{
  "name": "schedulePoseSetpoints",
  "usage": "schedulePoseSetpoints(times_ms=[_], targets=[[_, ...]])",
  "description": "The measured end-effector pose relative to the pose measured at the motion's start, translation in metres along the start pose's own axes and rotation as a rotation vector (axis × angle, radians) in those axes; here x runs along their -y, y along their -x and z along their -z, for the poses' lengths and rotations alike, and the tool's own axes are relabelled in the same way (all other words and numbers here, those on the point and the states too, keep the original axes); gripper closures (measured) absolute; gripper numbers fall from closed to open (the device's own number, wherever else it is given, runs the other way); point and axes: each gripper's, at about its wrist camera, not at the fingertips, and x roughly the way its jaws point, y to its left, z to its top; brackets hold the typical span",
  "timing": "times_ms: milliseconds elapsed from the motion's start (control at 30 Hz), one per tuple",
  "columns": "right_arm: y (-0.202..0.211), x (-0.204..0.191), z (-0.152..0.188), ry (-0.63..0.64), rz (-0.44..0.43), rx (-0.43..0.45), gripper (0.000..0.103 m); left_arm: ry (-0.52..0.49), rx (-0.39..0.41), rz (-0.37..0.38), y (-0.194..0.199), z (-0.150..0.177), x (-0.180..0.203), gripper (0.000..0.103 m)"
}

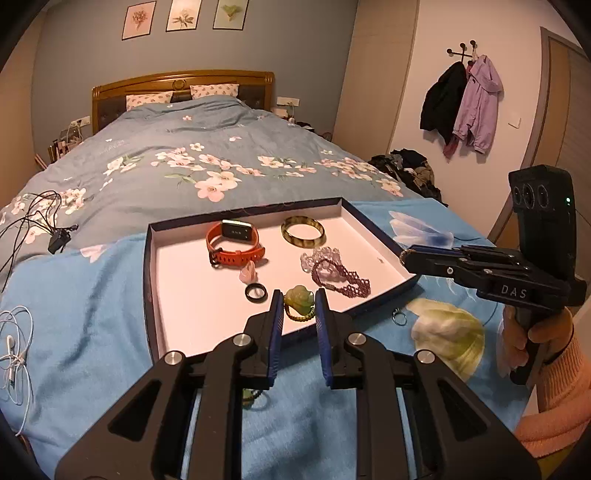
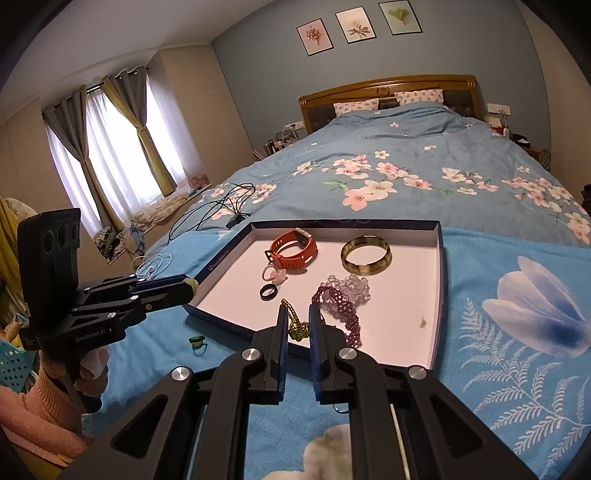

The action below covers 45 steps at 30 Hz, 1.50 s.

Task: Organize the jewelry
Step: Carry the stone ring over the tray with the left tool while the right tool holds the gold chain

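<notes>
The left gripper (image 1: 299, 301) is clamping a green carved-flower beaded bracelet (image 1: 300, 302) at lower centre; the right gripper (image 2: 298, 314) is sitting closed, empty.

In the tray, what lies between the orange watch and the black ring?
A small pink ornament; both wrist views show it there.

2 wrist fisheye views, both looking down and forward over a tray on a bed.

The left wrist view sits close behind its own fingers (image 1: 275, 325) at lower centre, facing the headboard (image 1: 183, 83) at upper left; the right wrist view does likewise, headboard at upper right. Both share the tray (image 1: 151, 258) at mid-frame, the floral duvet (image 1: 207, 147) and 3 wall pictures (image 1: 183, 16). Each sees the other gripper at its frame edge.
</notes>
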Motion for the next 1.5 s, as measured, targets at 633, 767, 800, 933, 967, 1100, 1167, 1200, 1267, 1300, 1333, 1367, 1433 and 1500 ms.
schedulePoseSetpoints(times_ms=[633,767,800,933,967,1100,1167,1200,1267,1300,1333,1367,1433,1500], targets=[[-0.003,-0.002,-0.006,0.013,0.030,0.008,0.094,0.030,-0.002,-0.024,-0.010,-0.006,-0.007,0.086],[-0.005,-0.001,-0.007,0.009,0.033,0.010,0.094,0.029,0.005,-0.033,-0.012,-0.008,-0.007,0.086],[-0.005,-0.001,-0.007,0.010,0.035,0.012,0.094,0.028,0.005,-0.033,-0.012,-0.009,-0.007,0.086],[-0.005,-0.001,-0.007,0.010,0.038,0.014,0.094,0.026,0.006,-0.034,-0.013,-0.010,-0.006,0.086],[-0.006,0.000,-0.007,0.010,0.036,0.013,0.094,0.027,0.006,-0.034,-0.012,-0.009,-0.006,0.086],[-0.006,0.000,-0.008,0.010,0.038,0.013,0.094,0.025,0.007,-0.038,-0.014,-0.010,-0.006,0.086],[-0.007,0.000,-0.008,0.008,0.037,0.013,0.094,0.025,0.007,-0.036,-0.014,-0.011,-0.006,0.085],[-0.007,0.001,-0.008,0.007,0.038,0.014,0.094,0.025,0.008,-0.038,-0.014,-0.011,-0.006,0.086],[-0.008,0.001,-0.009,0.006,0.039,0.014,0.094,0.025,0.007,-0.039,-0.014,-0.012,-0.006,0.086],[-0.008,0.001,-0.009,0.006,0.040,0.014,0.094,0.025,0.008,-0.040,-0.014,-0.012,-0.006,0.086],[-0.009,0.001,-0.010,0.007,0.040,0.013,0.094,0.026,0.008,-0.041,-0.015,-0.013,-0.006,0.086],[-0.009,0.001,-0.010,0.007,0.041,0.013,0.094,0.026,0.008,-0.042,-0.016,-0.014,-0.006,0.086],[-0.010,0.002,-0.010,0.006,0.040,0.012,0.094,0.025,0.008,-0.048,-0.017,-0.014,-0.006,0.085],[-0.011,0.003,-0.011,0.007,0.042,0.010,0.094,0.024,0.008,-0.052,-0.018,-0.015,-0.006,0.085]])
